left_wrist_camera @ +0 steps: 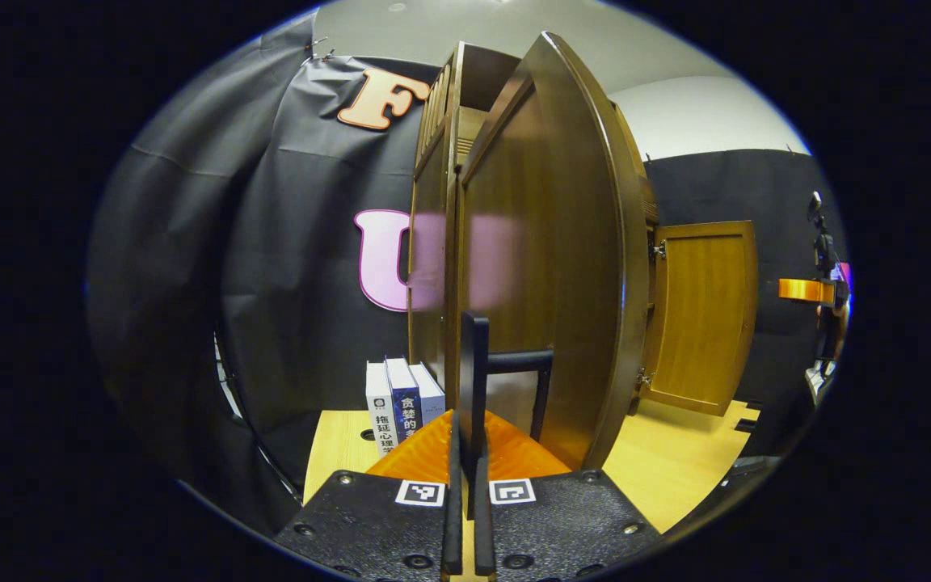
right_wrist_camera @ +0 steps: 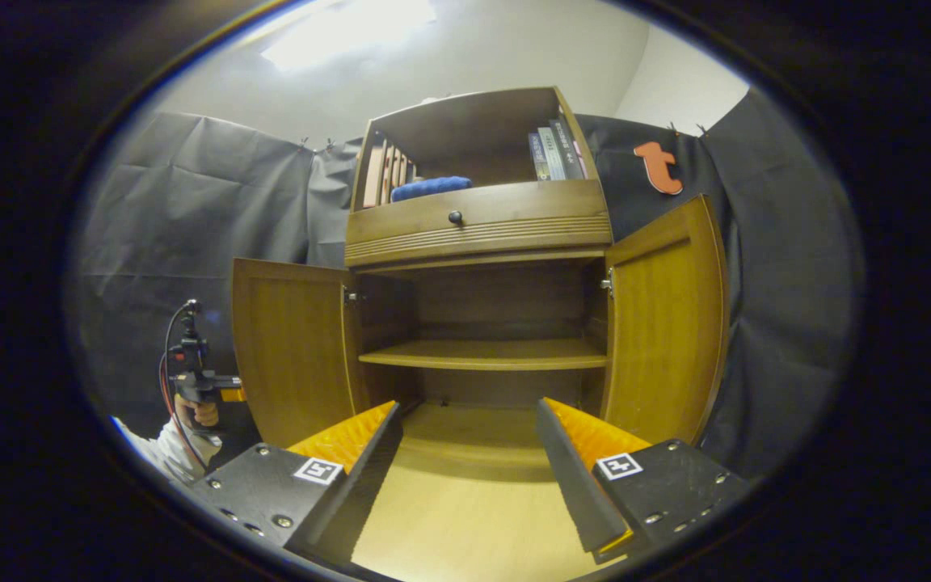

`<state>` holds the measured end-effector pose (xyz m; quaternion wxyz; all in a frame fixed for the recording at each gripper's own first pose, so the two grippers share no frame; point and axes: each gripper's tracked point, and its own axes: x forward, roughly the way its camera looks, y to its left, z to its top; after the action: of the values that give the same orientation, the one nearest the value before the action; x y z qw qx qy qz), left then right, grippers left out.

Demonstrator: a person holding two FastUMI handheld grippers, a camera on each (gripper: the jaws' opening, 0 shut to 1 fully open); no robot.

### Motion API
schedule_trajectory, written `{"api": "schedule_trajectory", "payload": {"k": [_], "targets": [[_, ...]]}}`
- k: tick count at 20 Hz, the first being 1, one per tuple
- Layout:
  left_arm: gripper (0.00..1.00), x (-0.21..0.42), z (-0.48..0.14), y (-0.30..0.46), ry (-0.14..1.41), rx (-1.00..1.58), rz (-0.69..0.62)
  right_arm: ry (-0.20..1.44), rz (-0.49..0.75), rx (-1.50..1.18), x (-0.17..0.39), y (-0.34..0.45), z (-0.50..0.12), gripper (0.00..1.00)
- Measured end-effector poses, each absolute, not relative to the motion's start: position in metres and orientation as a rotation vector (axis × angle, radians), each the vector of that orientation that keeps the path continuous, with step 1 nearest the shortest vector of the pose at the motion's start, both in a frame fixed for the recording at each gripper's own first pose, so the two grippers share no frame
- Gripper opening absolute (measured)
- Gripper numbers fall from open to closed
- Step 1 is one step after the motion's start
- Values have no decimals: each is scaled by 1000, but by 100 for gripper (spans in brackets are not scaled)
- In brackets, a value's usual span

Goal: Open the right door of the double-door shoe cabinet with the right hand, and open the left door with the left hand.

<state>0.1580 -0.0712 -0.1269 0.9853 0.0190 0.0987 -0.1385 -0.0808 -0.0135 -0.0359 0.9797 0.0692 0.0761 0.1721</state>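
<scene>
The wooden shoe cabinet (right_wrist_camera: 478,230) stands in front of my right gripper with both lower doors swung wide. The left door (right_wrist_camera: 292,356) and the right door (right_wrist_camera: 667,323) stick out toward me, showing an inner shelf (right_wrist_camera: 482,354). My right gripper (right_wrist_camera: 467,408) is open, holds nothing and sits short of the cabinet. In the left gripper view the left door (left_wrist_camera: 546,267) is seen nearly edge-on. My left gripper (left_wrist_camera: 468,436) is shut on its black handle (left_wrist_camera: 475,356). The right door (left_wrist_camera: 704,315) shows beyond it.
The cabinet rests on a light wooden table (left_wrist_camera: 676,461). Three books (left_wrist_camera: 401,404) stand beside its left side. The open top shelf holds books (right_wrist_camera: 554,149) and a blue cloth (right_wrist_camera: 431,187) above a drawer knob (right_wrist_camera: 455,217). A hand (right_wrist_camera: 199,414) holds the left gripper (right_wrist_camera: 199,386).
</scene>
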Motion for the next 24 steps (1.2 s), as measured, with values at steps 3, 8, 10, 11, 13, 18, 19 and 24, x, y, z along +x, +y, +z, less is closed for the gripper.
{"api": "schedule_trajectory", "payload": {"k": [3,8,10,11,13,18,19,24], "targets": [[7,156,-127,-76,185,30,-254,159,349,133,-79,-11,-38,98],[13,156,-125,-82,154,63,-170,177,341,124,-78,-21,-42,95],[23,155,-126,-84,157,69,-150,175,346,122,-82,-24,-43,98],[28,155,-126,-85,157,72,-154,173,347,125,-84,-26,-44,95],[34,155,-125,-85,150,71,-167,177,352,130,-88,-30,-50,99],[47,134,-117,-68,132,100,-124,189,337,155,-90,-45,-60,98],[51,128,-113,-63,121,114,-101,190,334,162,-89,-48,-61,95],[83,102,-99,-46,116,121,39,184,341,174,-91,-49,-61,95]]}}
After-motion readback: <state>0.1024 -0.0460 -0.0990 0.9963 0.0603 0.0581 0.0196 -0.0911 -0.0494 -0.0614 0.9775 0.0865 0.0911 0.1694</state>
